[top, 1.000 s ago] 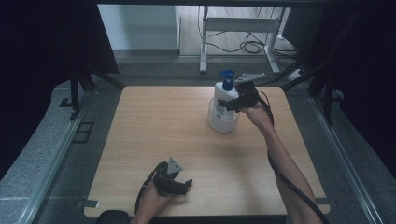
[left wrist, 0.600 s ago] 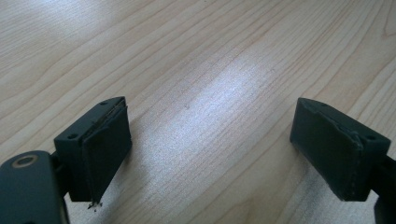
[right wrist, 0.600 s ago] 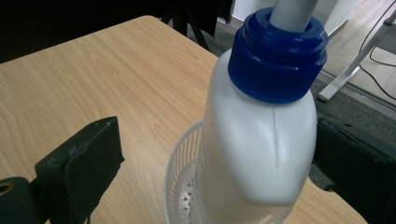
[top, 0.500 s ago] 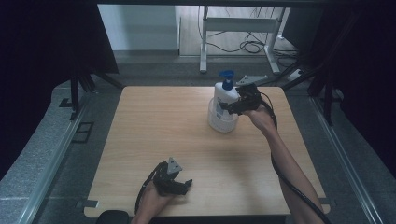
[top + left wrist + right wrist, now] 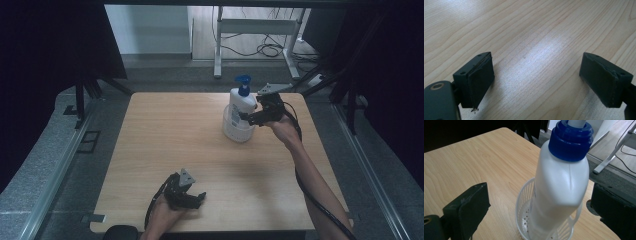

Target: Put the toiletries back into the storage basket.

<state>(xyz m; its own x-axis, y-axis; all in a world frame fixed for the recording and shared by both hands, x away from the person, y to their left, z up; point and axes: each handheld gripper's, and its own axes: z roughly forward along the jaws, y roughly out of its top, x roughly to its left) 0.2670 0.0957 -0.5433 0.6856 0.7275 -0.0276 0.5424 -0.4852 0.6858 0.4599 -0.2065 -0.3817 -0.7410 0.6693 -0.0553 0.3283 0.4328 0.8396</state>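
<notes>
Between the right gripper's (image 5: 539, 212) wide-open jaws, at the centre of its own view, a white pump bottle (image 5: 560, 187) is standing with its foot down inside a small white perforated basket (image 5: 524, 202); the jaws are flanking the bottle and touching neither side. Compared with a second ago, the right gripper (image 5: 257, 116) is sitting slightly lower against the bottle (image 5: 239, 107) in the upper right of the high view, while bottle and basket (image 5: 235, 132) are staying put on the worktop (image 5: 165, 130). That suggests the hand is settling into a grip on the body, with the squeeze not yet begun.

Outward from there, the left gripper (image 5: 192, 197) is resting at the lower middle of the high view, well apart from the bottle and unmoved, its jaws spread wide over bare wood (image 5: 531, 37).

The right gripper view is revealing the basket's holes and the blue collar (image 5: 571, 142), too small to read from above. The high view alone is giving the blue pump head (image 5: 243, 80) and how far apart the two hands are lying.
</notes>
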